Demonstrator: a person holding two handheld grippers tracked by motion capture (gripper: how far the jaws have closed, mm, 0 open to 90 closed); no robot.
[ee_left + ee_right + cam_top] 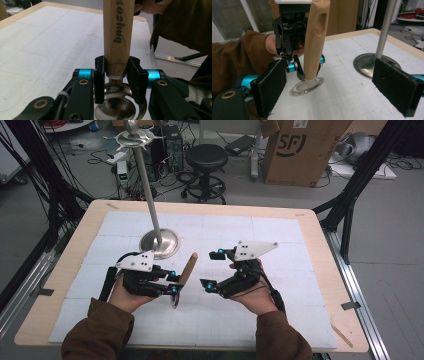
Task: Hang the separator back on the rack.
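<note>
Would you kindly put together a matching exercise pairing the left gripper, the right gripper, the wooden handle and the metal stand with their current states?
Things:
1. left gripper
2. right gripper
3. wooden handle
4. metal stand

States:
A. upright on its round base at the back of the mat
B. jaws wide apart, holding nothing
C. clamped near its lower end, tilted, above a round steel disc
D. jaws closed on the handle

Pairs: 1-D, 2-B, 3-C, 4-A
</note>
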